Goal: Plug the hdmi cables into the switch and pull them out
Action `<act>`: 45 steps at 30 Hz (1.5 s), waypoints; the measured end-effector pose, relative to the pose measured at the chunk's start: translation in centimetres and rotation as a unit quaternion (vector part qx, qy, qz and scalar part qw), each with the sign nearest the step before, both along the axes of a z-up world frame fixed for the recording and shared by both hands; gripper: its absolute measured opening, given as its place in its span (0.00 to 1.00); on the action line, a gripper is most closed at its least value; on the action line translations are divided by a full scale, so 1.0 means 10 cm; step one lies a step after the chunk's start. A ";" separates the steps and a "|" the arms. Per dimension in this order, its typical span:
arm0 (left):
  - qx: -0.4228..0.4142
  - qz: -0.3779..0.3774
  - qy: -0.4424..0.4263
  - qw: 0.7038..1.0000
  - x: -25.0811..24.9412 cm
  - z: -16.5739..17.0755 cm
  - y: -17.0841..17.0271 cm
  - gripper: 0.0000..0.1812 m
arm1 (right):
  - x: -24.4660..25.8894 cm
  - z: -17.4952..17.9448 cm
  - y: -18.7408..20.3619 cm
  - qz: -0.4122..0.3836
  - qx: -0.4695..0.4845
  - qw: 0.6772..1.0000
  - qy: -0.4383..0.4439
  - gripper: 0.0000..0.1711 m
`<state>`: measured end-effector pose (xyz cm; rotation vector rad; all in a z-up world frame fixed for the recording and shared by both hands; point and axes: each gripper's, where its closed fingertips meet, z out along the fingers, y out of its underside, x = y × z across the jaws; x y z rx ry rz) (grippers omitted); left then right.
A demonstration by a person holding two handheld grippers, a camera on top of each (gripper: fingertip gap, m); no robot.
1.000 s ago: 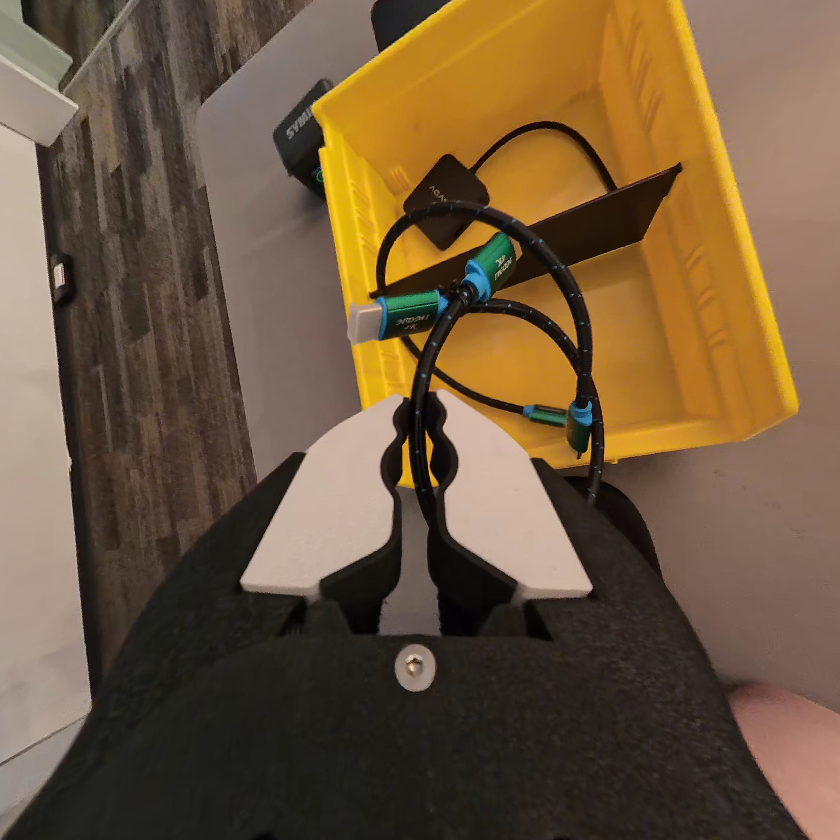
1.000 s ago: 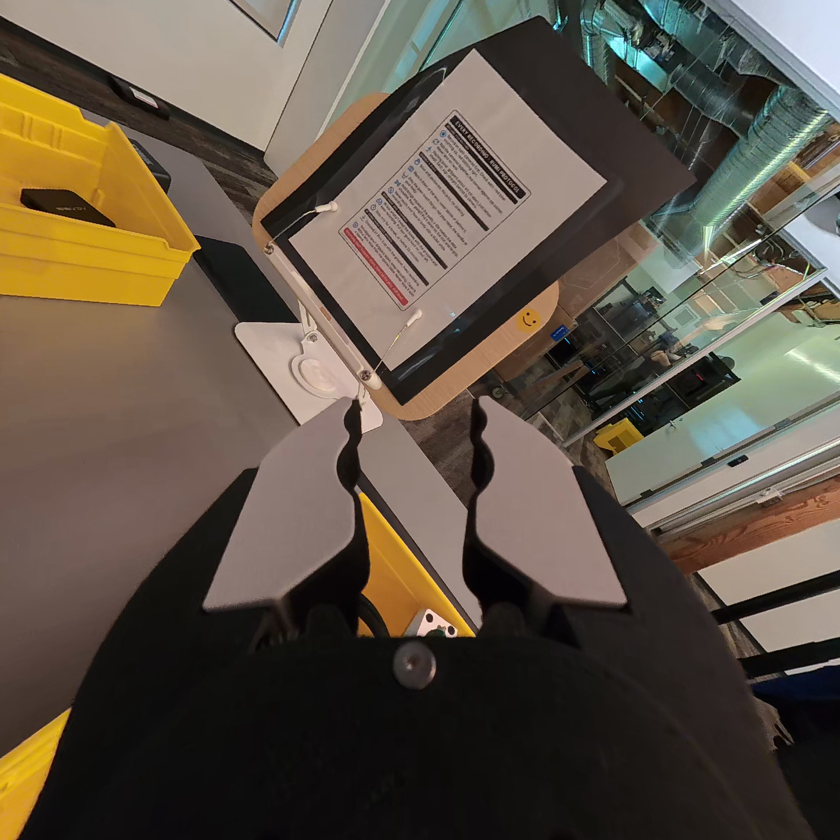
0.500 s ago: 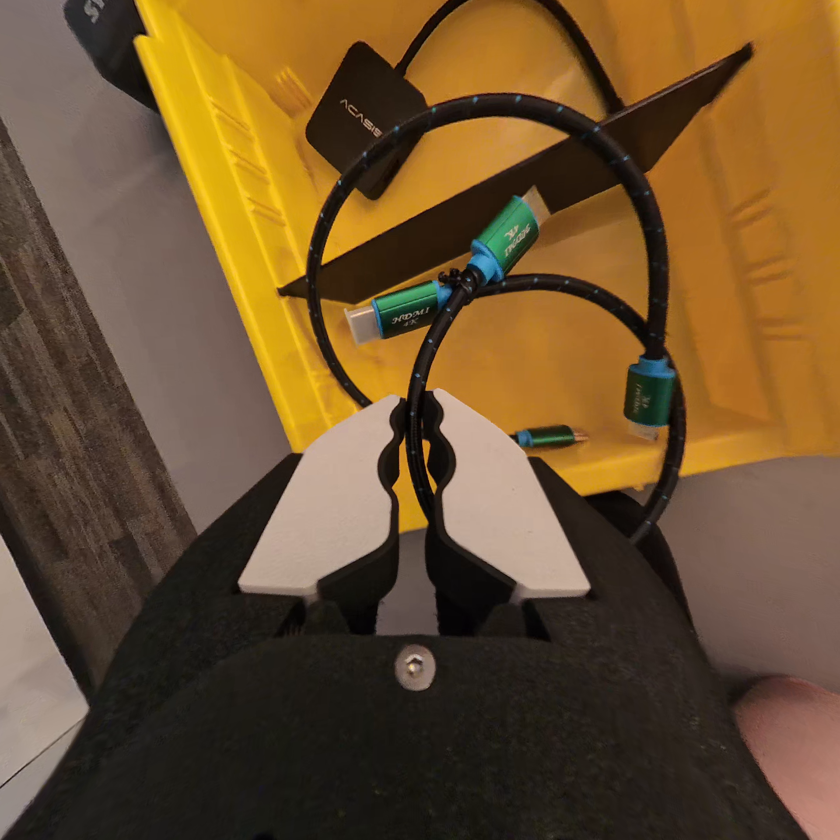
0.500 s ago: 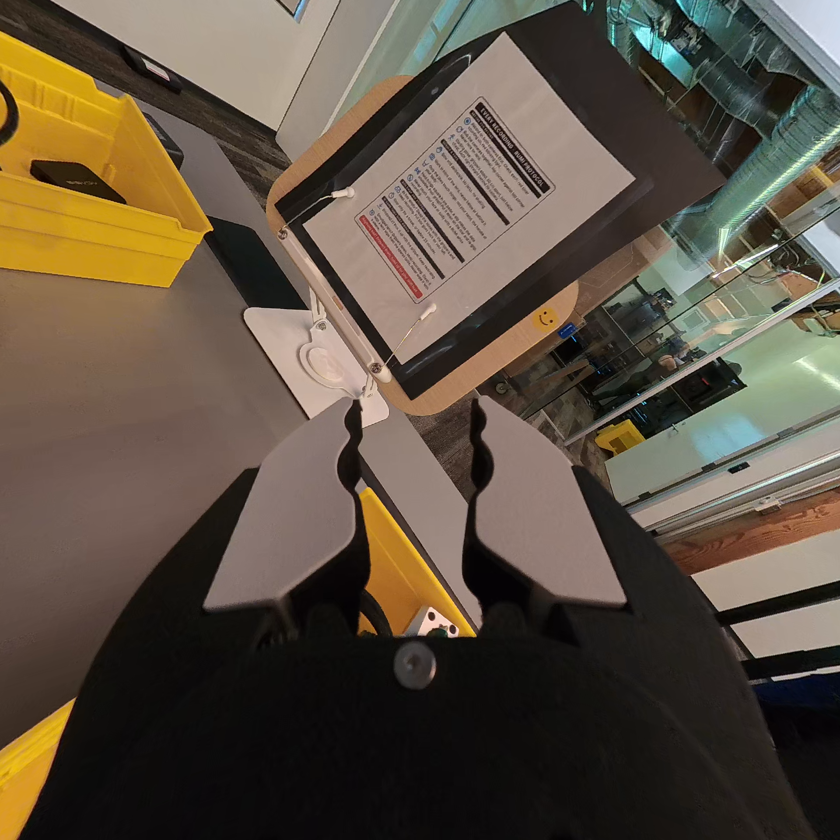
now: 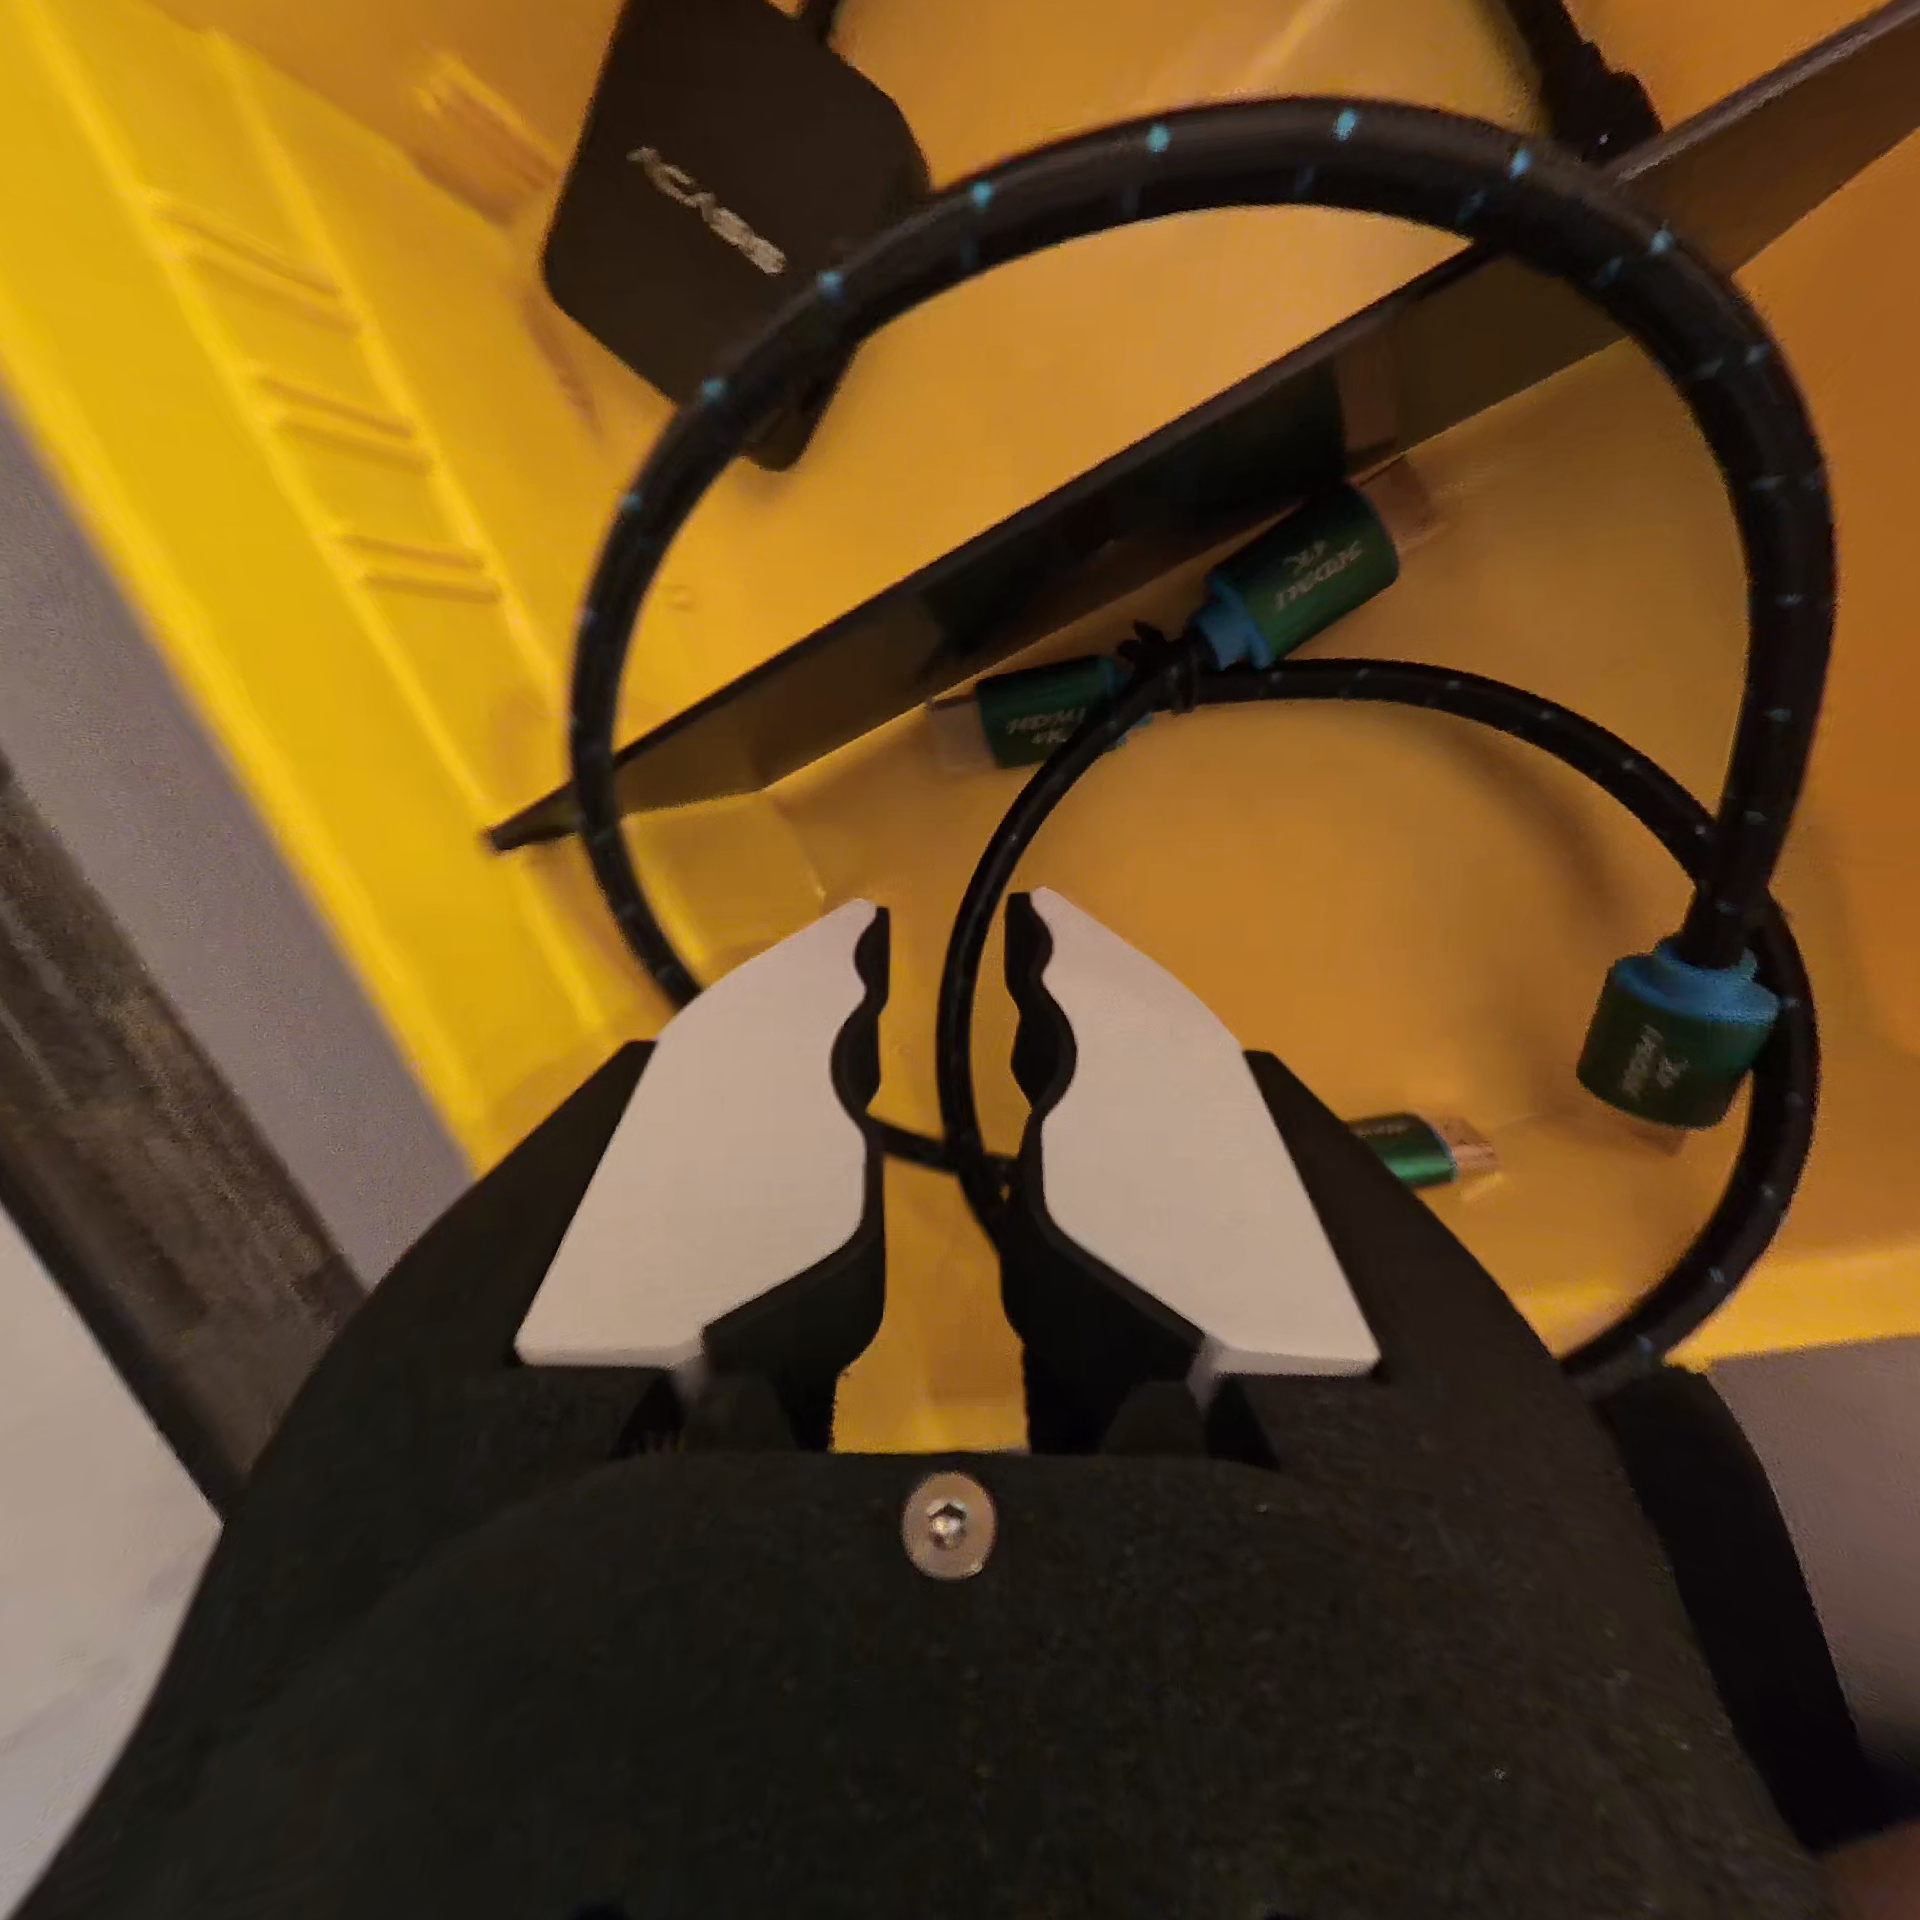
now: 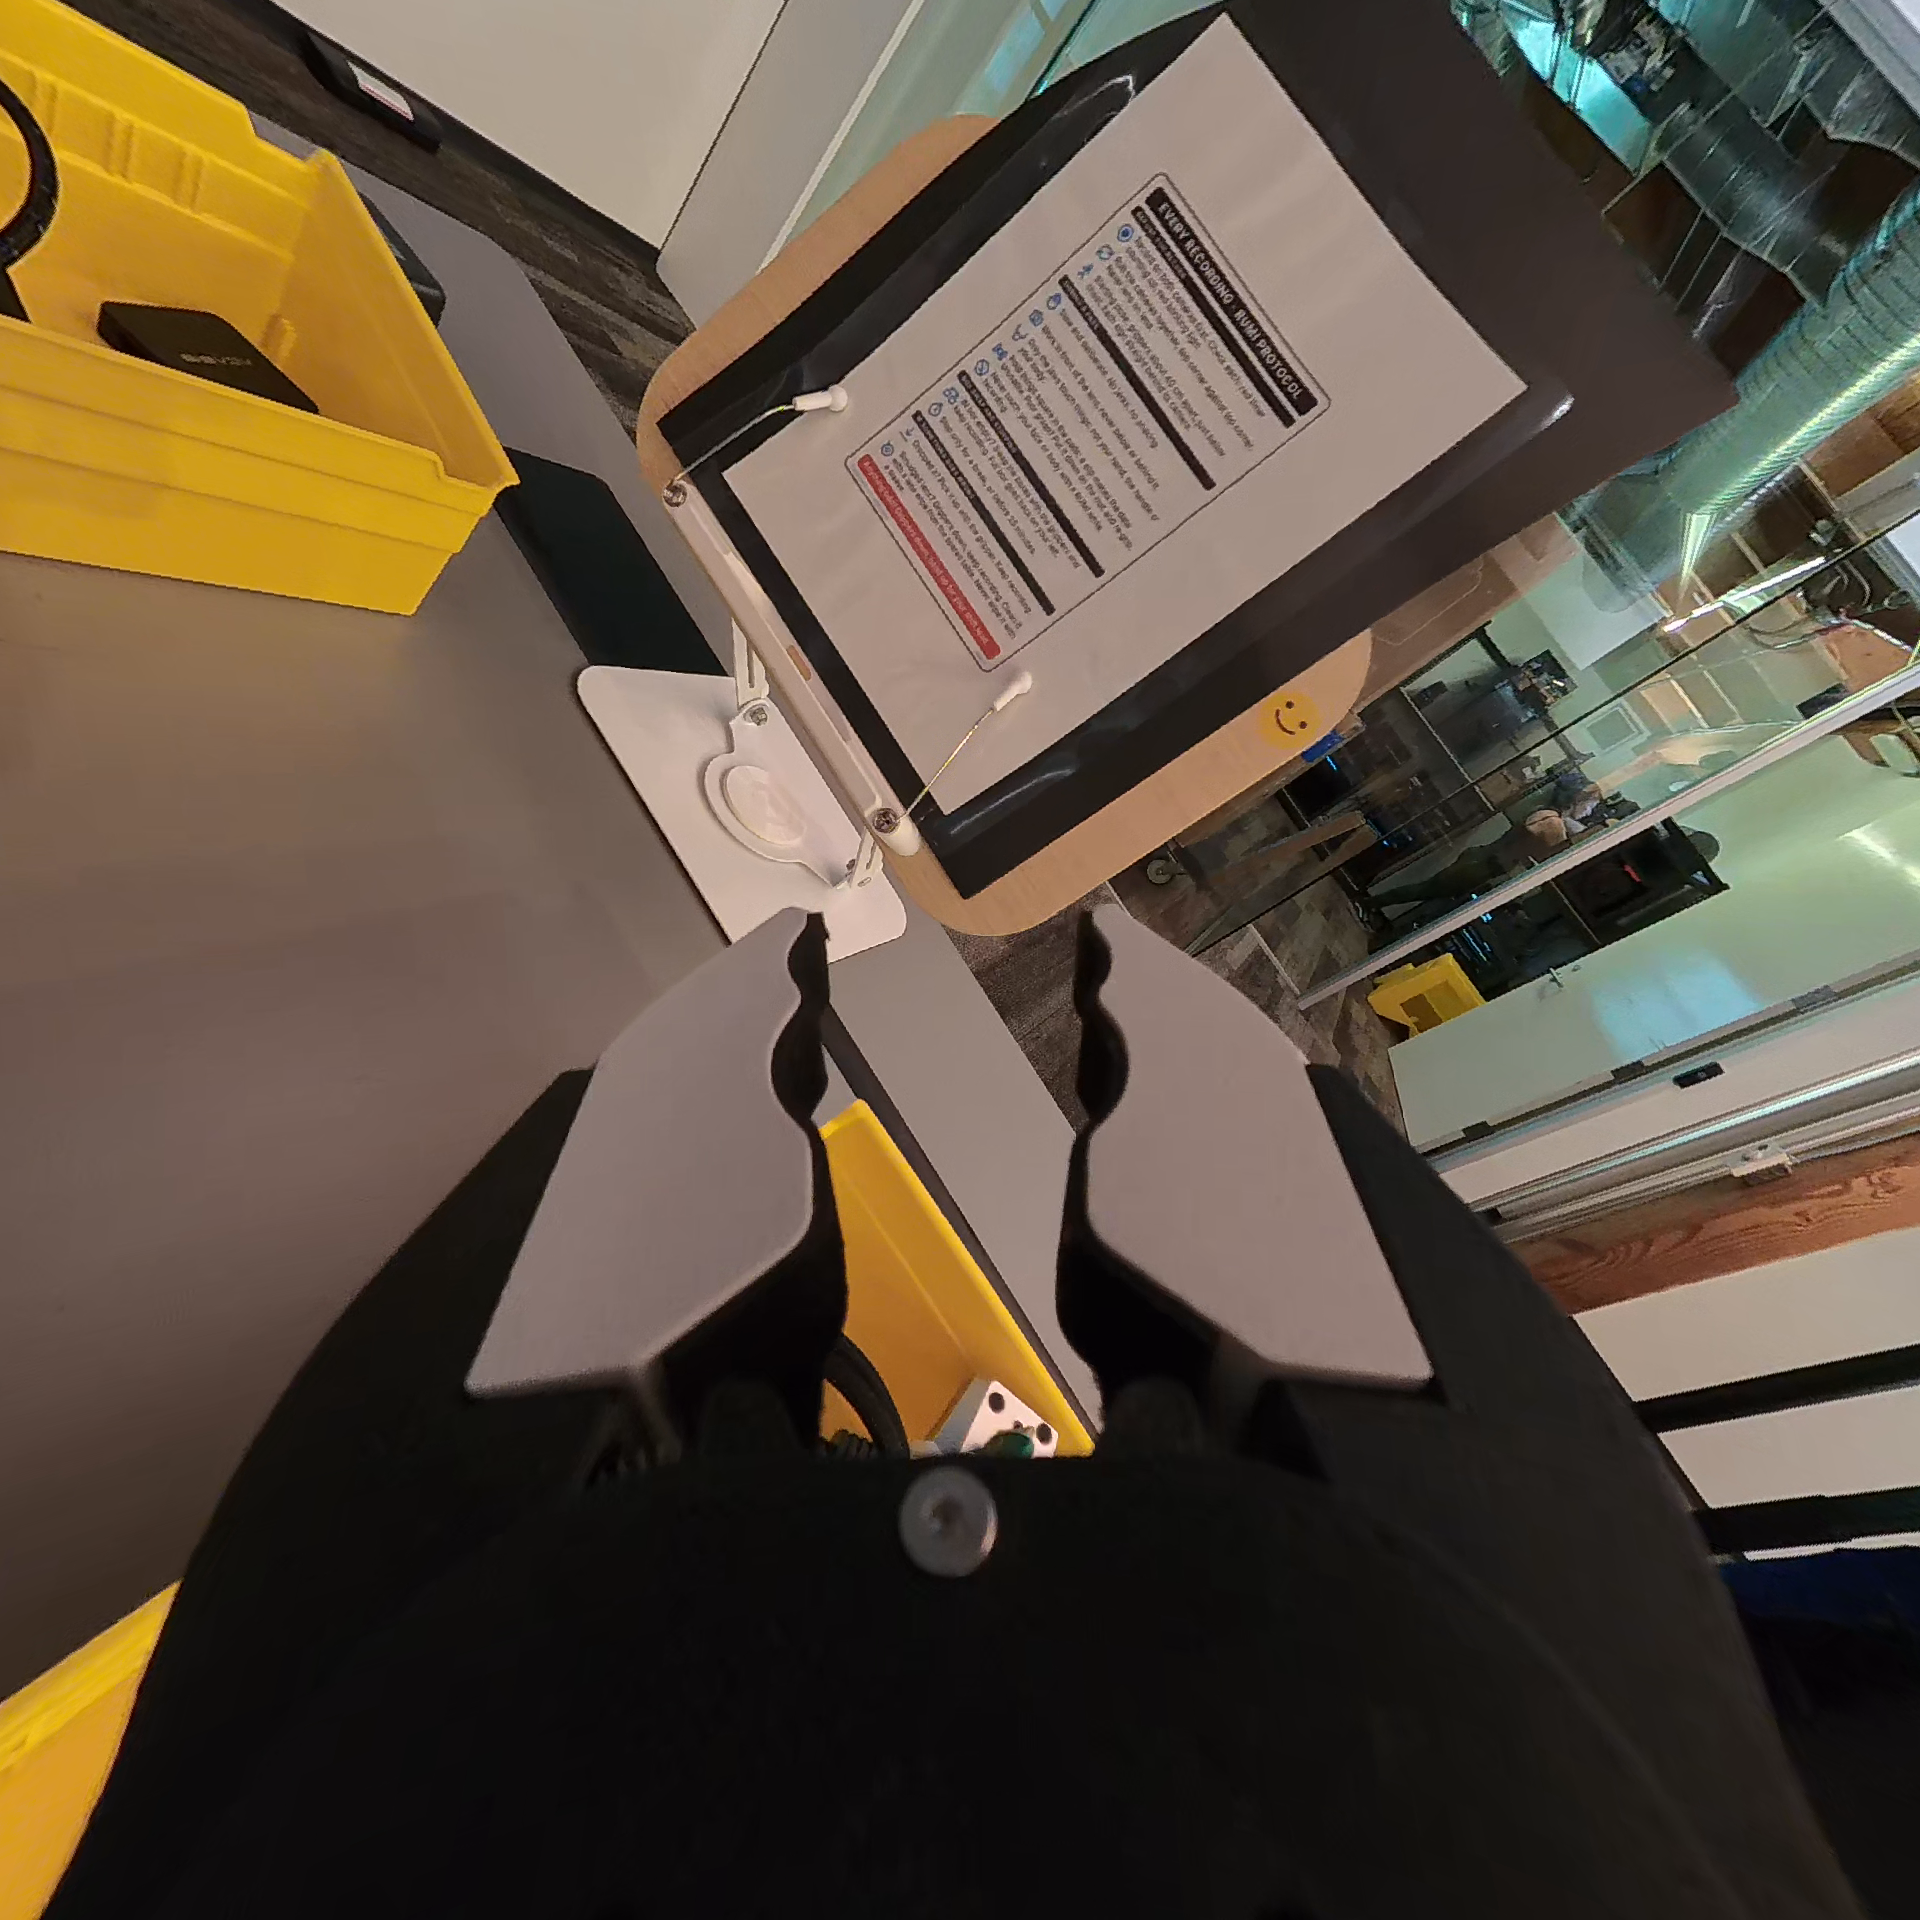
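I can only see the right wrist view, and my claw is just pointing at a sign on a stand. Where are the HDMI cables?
Observer: The HDMI cables are looped in the yellow bin, right in front of the left claw.
Operator: Is the left claw squeezing one?
Observer: No. Its jaws stand apart, and the thinner cable runs through the gap between them.
Operator: Are the plugs in the switch?
Observer: No. Two green plugs sit on the near side of the black divider, and the black switch is on the far side.
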<state>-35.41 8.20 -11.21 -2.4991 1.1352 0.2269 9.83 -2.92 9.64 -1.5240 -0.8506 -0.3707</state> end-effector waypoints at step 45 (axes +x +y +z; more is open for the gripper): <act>0.478 -0.035 0.094 0.873 -0.06 2.22 -0.24 0.04 | -0.01 -0.03 -0.02 0.000 -0.002 0.999 -0.032 0.25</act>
